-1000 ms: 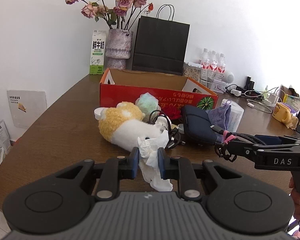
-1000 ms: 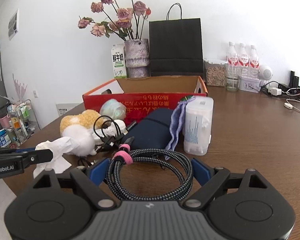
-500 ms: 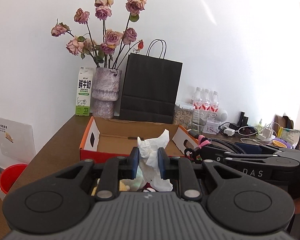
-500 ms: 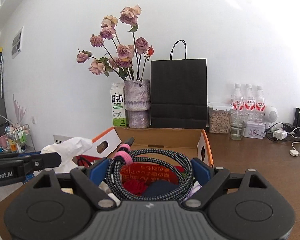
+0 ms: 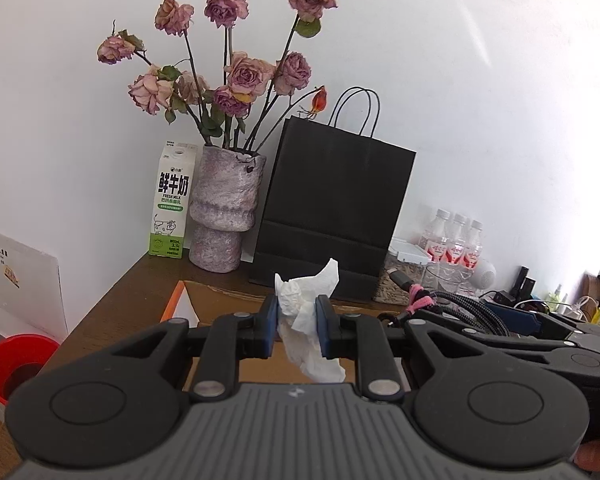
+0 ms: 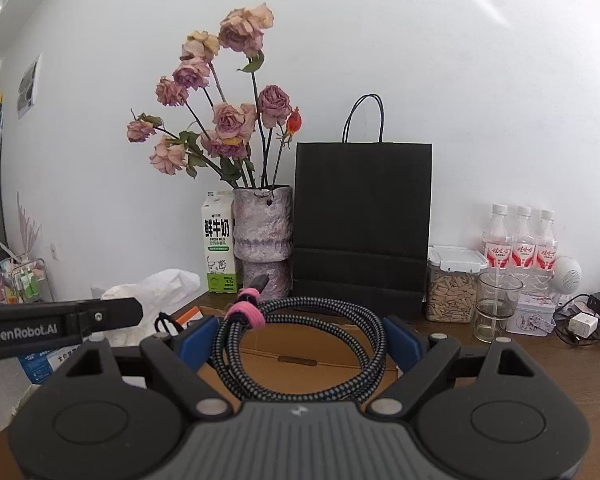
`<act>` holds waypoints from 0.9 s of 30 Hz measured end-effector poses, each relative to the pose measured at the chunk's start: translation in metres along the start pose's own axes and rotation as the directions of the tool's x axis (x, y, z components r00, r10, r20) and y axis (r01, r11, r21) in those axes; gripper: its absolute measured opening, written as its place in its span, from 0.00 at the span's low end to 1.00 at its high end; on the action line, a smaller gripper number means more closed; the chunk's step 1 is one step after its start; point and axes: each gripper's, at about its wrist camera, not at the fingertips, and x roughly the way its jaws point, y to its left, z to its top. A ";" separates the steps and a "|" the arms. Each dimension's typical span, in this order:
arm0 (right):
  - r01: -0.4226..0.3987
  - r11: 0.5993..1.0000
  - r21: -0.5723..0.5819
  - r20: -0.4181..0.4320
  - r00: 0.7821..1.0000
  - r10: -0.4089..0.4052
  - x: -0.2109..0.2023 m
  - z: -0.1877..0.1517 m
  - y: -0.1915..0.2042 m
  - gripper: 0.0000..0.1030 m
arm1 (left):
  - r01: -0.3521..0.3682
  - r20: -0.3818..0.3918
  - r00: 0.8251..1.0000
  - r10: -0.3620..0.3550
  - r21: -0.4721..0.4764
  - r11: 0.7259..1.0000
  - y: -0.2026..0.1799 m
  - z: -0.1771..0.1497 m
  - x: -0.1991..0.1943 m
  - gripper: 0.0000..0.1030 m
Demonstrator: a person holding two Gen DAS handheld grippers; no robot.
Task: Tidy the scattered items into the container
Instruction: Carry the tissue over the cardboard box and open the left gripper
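Note:
My left gripper (image 5: pixel 297 322) is shut on a crumpled white tissue (image 5: pixel 308 320) and holds it in the air over the near part of the open cardboard box (image 5: pixel 220 300). My right gripper (image 6: pixel 300 336) is shut on a coiled black-and-white braided cable (image 6: pixel 300 344) bound with a pink strap, held above the same box (image 6: pixel 300 356). In the right wrist view the left gripper (image 6: pixel 60 326) and its tissue (image 6: pixel 156 288) show at the left. In the left wrist view the right gripper with the cable (image 5: pixel 452 304) shows at the right. The scattered items lower down are hidden.
Behind the box stand a milk carton (image 5: pixel 172 204), a stone vase of dried roses (image 5: pixel 224 212) and a black paper bag (image 5: pixel 332 216). At the right are a seed jar (image 6: pixel 452 288), a glass (image 6: pixel 496 304), water bottles (image 6: pixel 520 240) and chargers. A red bin (image 5: pixel 16 364) sits on the floor at the left.
Both grippers have risen and moved forward from the pile of items to over the box, each still holding its load. The plush toy, pouch and other items have dropped out of view.

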 end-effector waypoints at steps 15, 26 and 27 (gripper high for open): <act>0.004 0.994 0.111 -0.262 0.965 0.025 0.091 -0.027 -0.033 0.85 | -0.131 -0.267 0.955 0.127 0.005 0.991 0.026 -0.027 0.098 0.19; 0.005 0.997 0.074 -0.285 0.958 0.017 0.091 -0.027 -0.026 1.00 | -0.173 -0.219 0.960 0.175 0.026 0.985 0.017 -0.018 0.088 0.99; 0.005 0.998 0.067 -0.285 0.959 0.014 0.090 -0.027 -0.025 1.00 | -0.180 -0.203 0.962 0.182 0.032 0.983 0.016 -0.017 0.086 1.00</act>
